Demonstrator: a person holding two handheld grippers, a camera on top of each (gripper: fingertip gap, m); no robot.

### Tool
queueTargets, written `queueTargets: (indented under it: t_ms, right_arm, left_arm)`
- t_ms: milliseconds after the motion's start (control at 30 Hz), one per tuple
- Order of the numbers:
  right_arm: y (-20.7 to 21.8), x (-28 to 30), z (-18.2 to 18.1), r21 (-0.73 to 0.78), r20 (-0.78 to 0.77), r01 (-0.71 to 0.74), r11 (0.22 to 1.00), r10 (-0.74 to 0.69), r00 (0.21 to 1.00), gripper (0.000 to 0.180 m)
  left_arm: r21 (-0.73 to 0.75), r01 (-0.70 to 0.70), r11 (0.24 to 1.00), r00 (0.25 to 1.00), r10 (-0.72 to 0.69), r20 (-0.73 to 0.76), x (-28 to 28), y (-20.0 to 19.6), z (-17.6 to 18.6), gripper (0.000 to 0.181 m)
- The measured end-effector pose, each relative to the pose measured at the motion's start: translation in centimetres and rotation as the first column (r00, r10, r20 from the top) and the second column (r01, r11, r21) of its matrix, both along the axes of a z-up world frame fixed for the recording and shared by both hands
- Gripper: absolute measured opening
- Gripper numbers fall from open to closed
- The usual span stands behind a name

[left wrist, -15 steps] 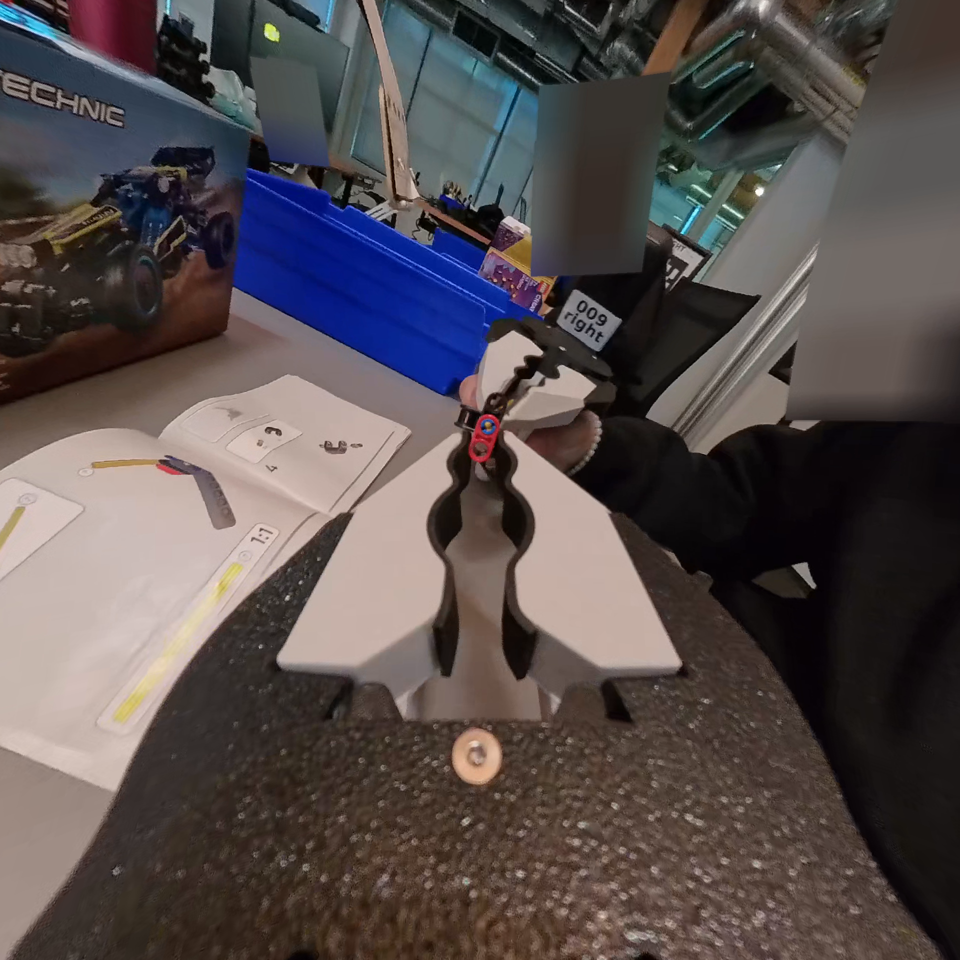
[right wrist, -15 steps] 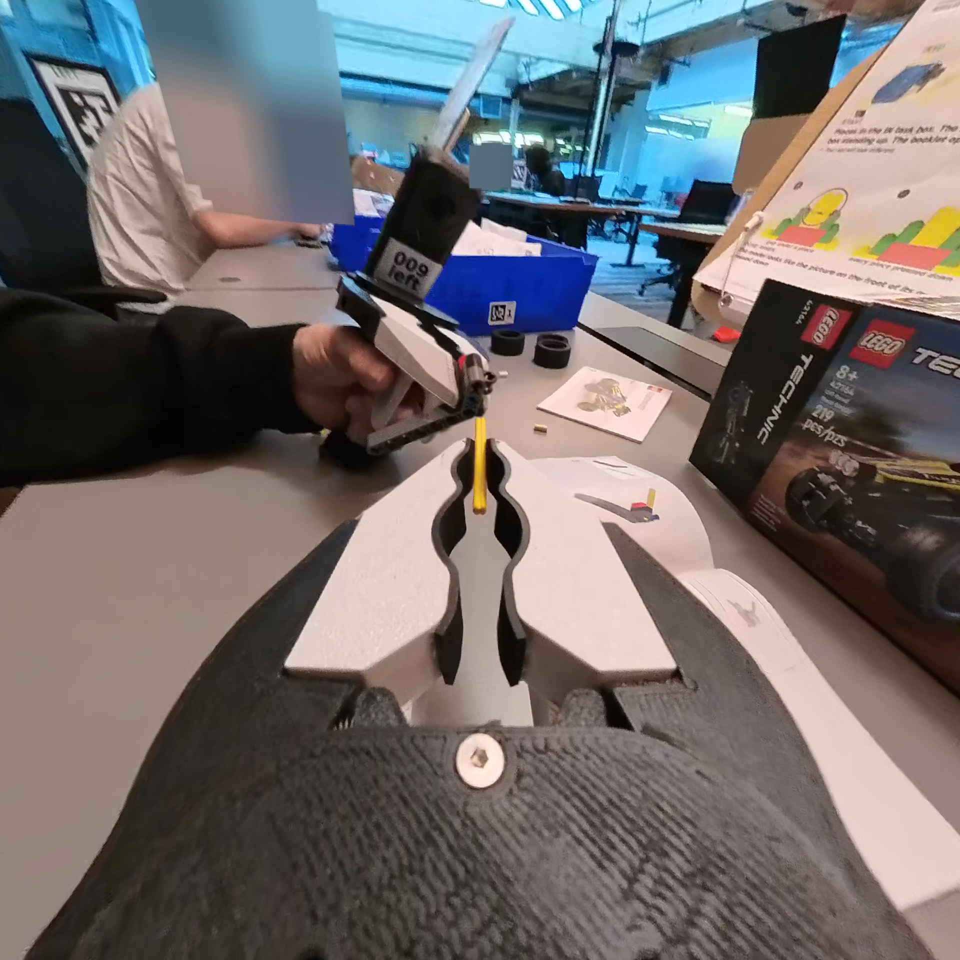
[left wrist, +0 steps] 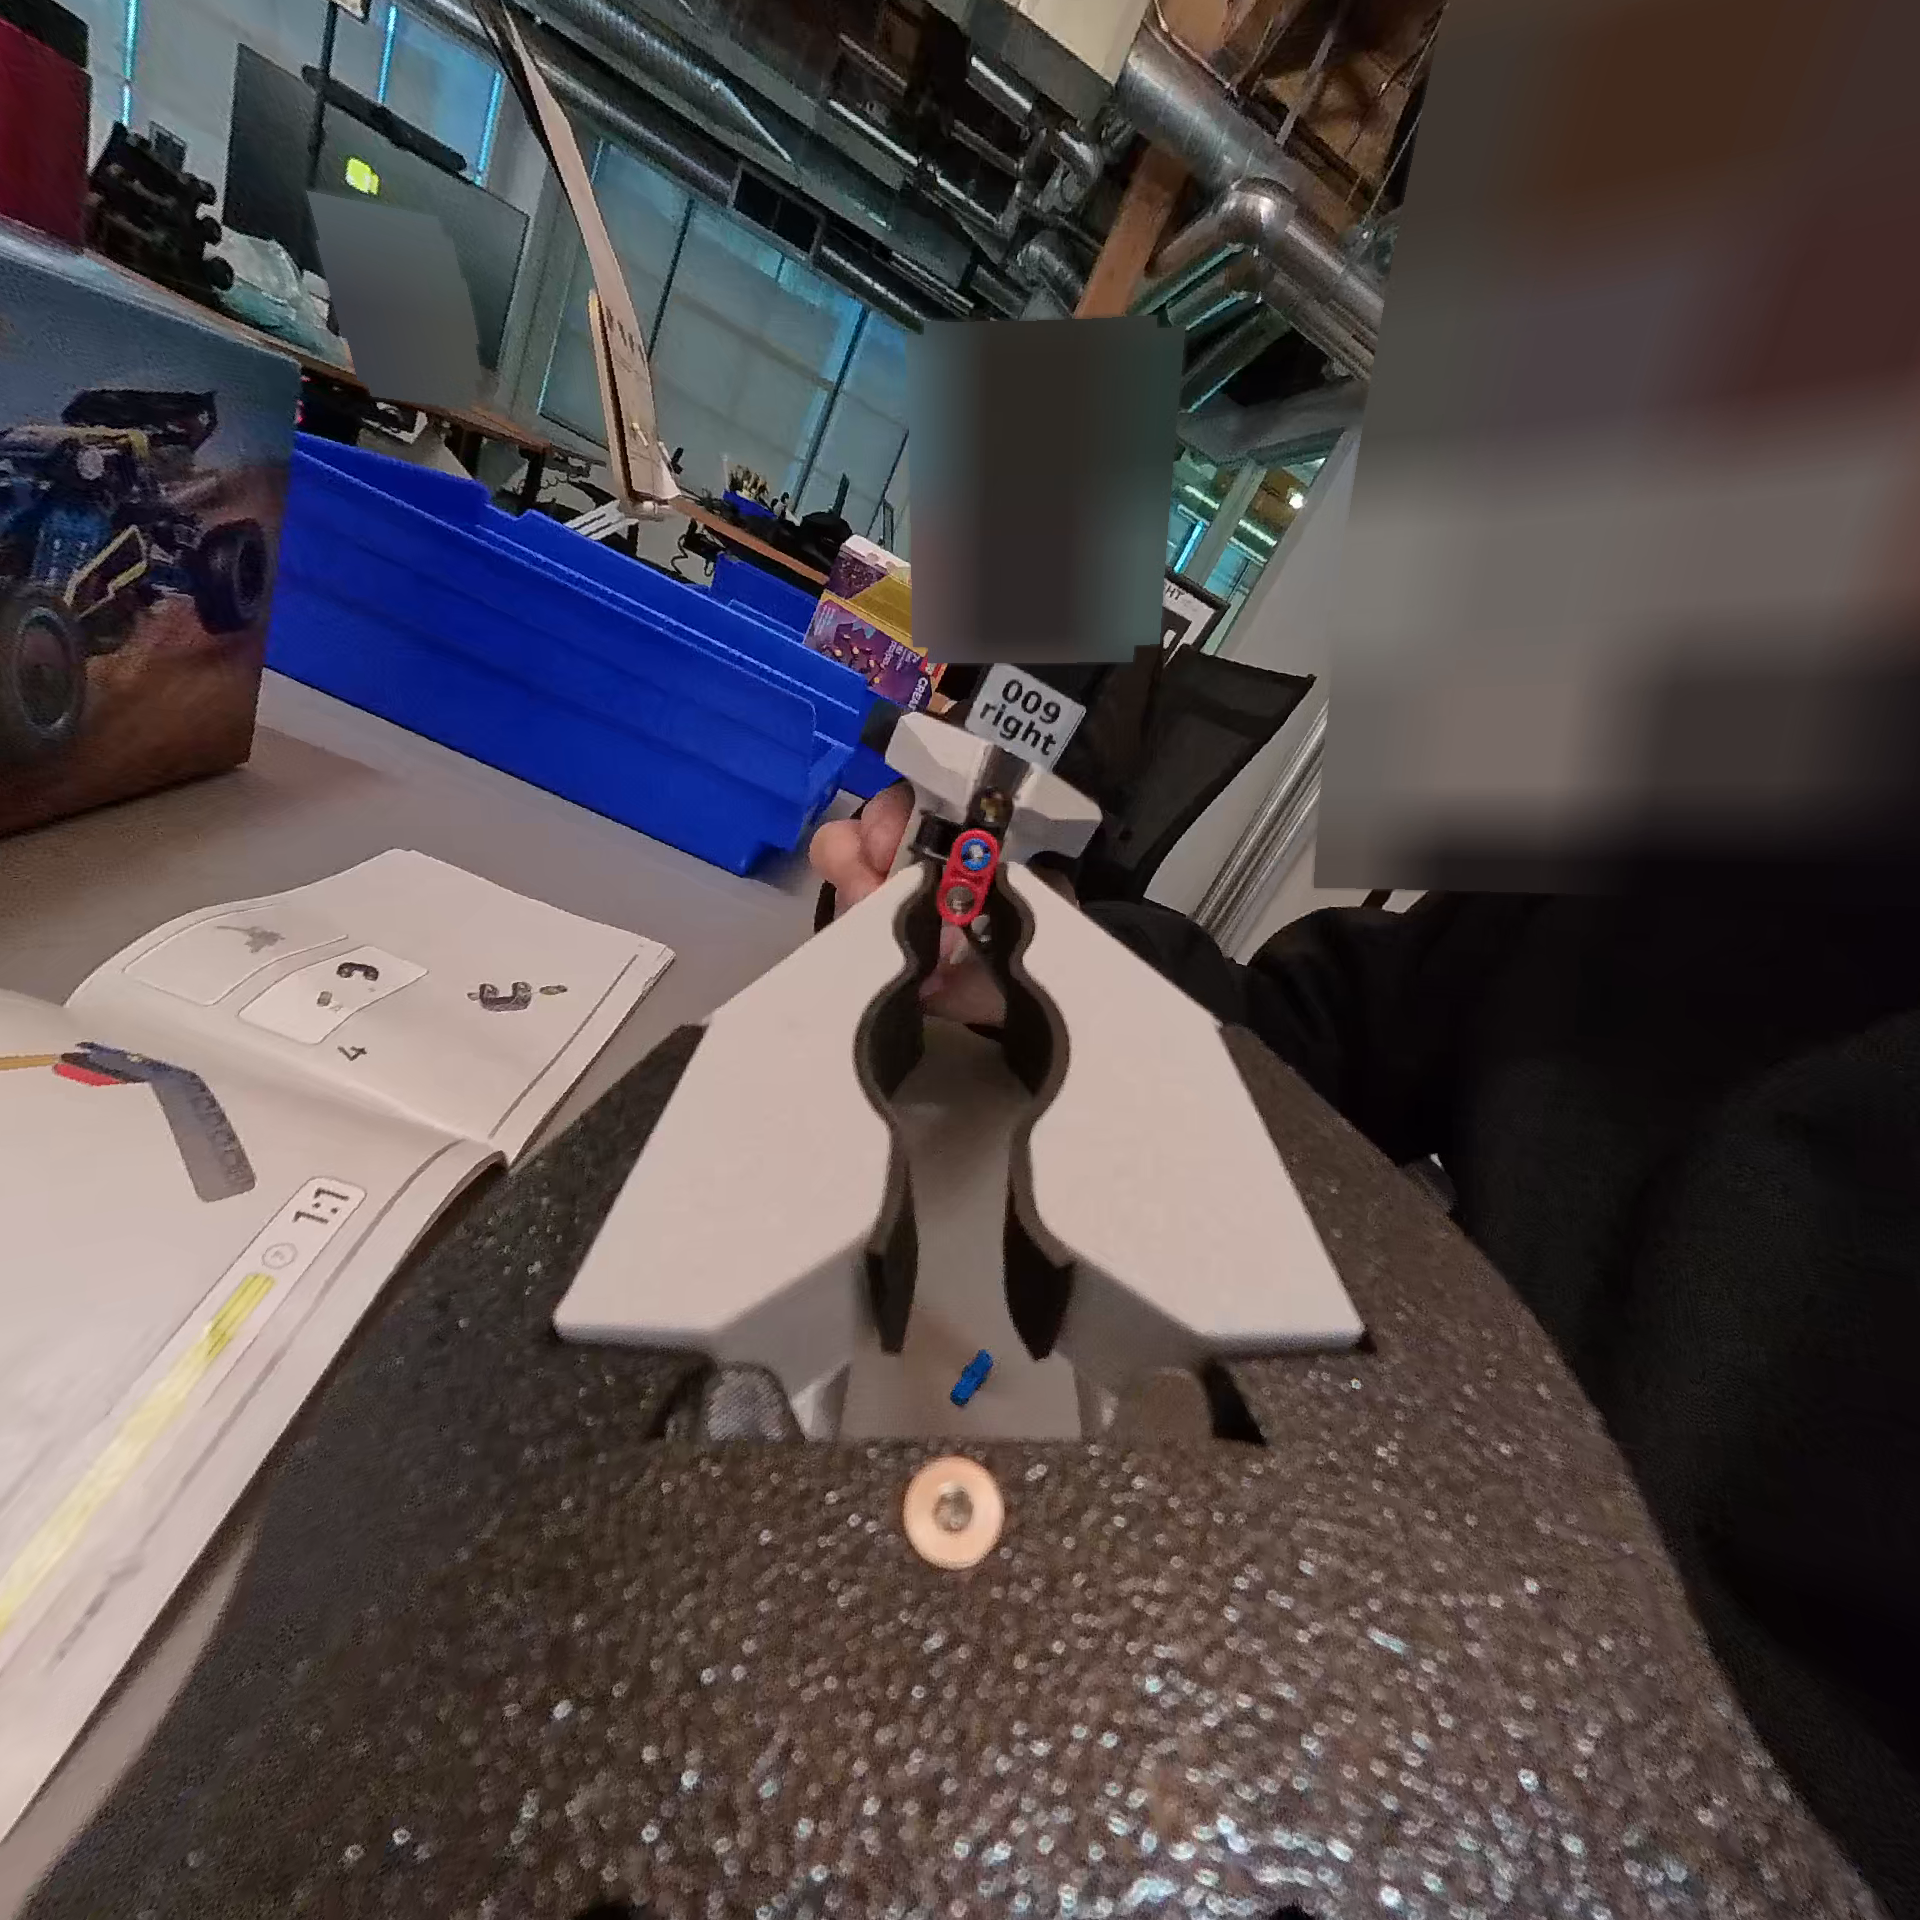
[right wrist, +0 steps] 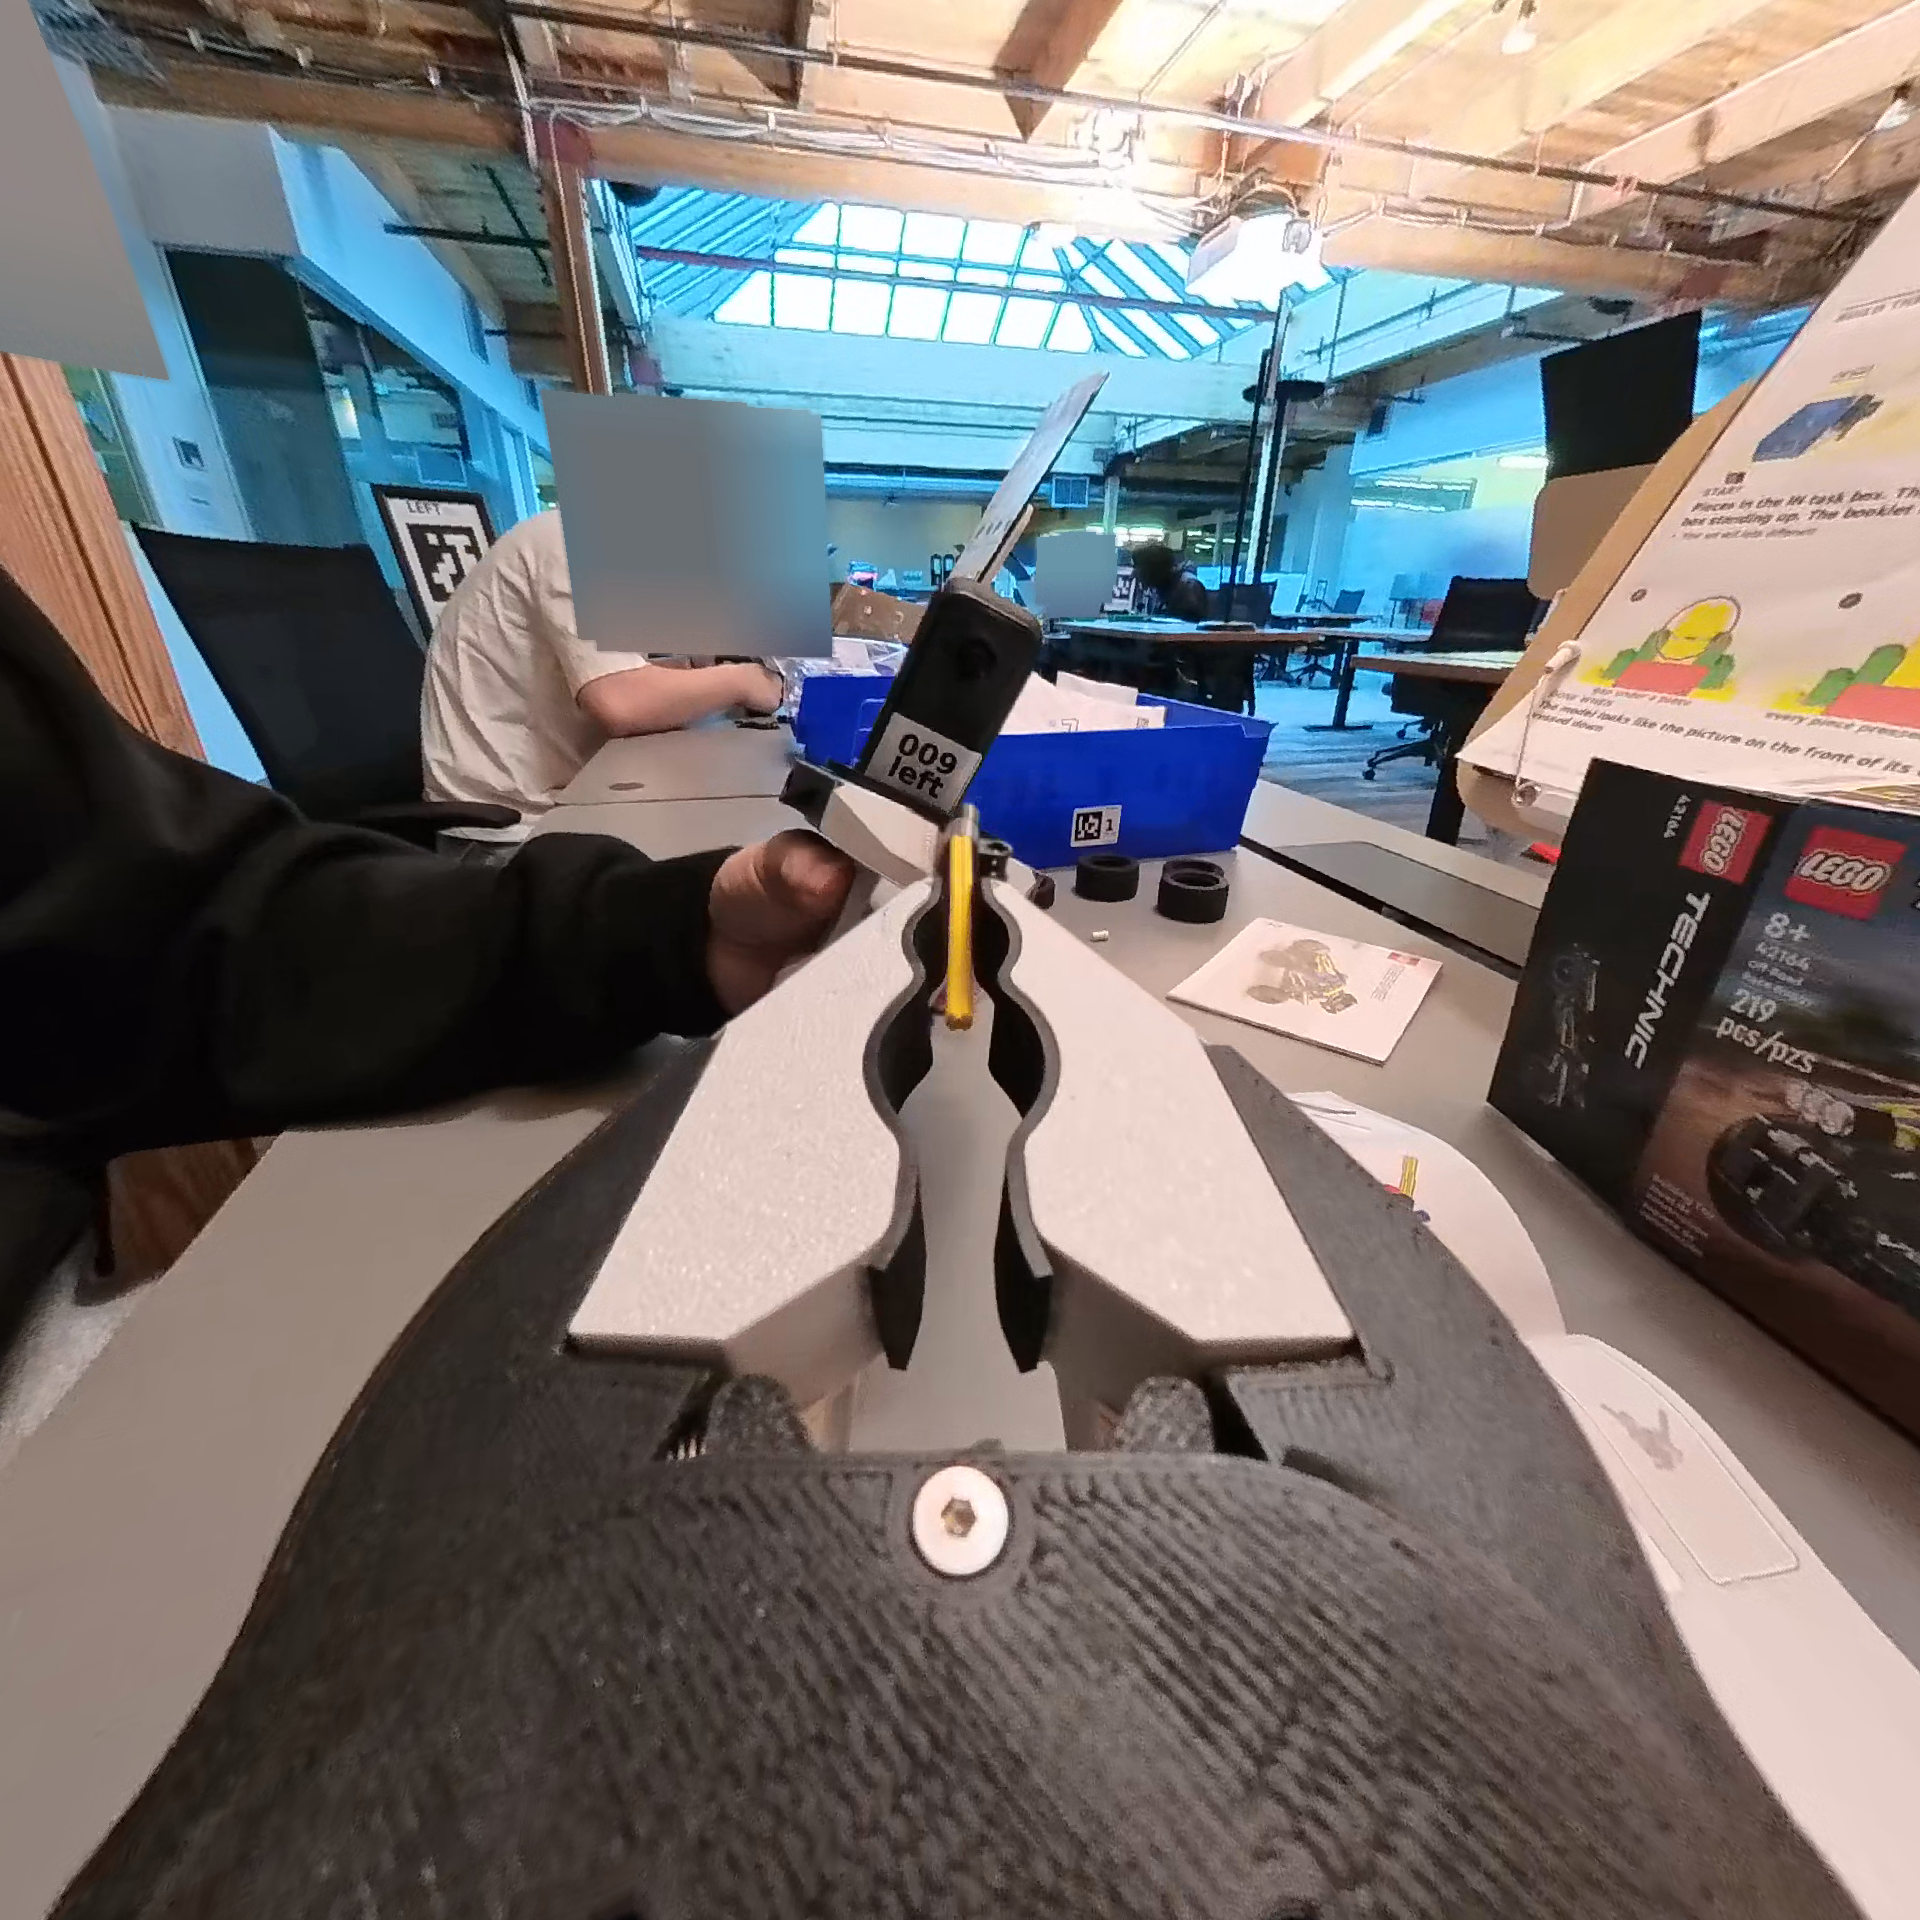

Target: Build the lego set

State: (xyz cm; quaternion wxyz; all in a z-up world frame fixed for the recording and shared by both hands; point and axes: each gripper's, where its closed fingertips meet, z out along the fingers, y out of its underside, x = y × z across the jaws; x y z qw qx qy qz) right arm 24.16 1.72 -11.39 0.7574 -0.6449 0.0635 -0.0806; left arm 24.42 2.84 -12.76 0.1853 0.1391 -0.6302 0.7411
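In the left wrist view my left gripper (left wrist: 964,902) is shut on a small red link (left wrist: 966,879) with a blue pin in its upper hole. A loose blue pin (left wrist: 971,1378) lies at the base between its fingers. My right gripper (right wrist: 961,914) is shut on a yellow axle (right wrist: 960,935) that points forward and up. The axle's far end meets the tips of the left gripper (right wrist: 914,821). The right gripper (left wrist: 992,779) shows just behind the red link, tip to tip with the left. Both are held above the grey table (right wrist: 312,1195).
An open instruction booklet (left wrist: 312,1039) lies at the left; it also shows in the right wrist view (right wrist: 1455,1174). The set box (right wrist: 1714,1039) stands at the right. Two black tyres (right wrist: 1143,883), a small booklet (right wrist: 1309,987) and blue bins (left wrist: 540,644) lie beyond. A person sits at the far table.
Both grippers have tilted upward and come closer, so the axle's end now reaches the left gripper's tips. A blue pin has appeared at the base of the left fingers.
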Motion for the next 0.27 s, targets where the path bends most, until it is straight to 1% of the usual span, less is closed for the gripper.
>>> queueTargets:
  t_ms: [33,167,267]
  right_arm:
    - [0.02,0.06,-0.12,-0.010,0.007,0.010,1.000,-0.010,1.000,0.003]
    - [0.18,0.04,-0.42,-0.038,0.022,0.021,0.999,-0.020,1.000,0.003]
    - [0.20,0.16,-0.47,-0.062,0.063,0.060,0.996,-0.056,0.996,0.003]
  left_arm:
    - [-0.008,0.003,1.000,1.000,-0.003,-0.003,-0.03,0.00,0.09,0.007]
    - [-0.008,0.001,1.000,1.000,-0.001,-0.014,0.08,0.04,-0.07,0.007]
    - [0.001,-0.003,1.000,1.000,0.003,-0.022,0.19,0.06,-0.19,0.007]
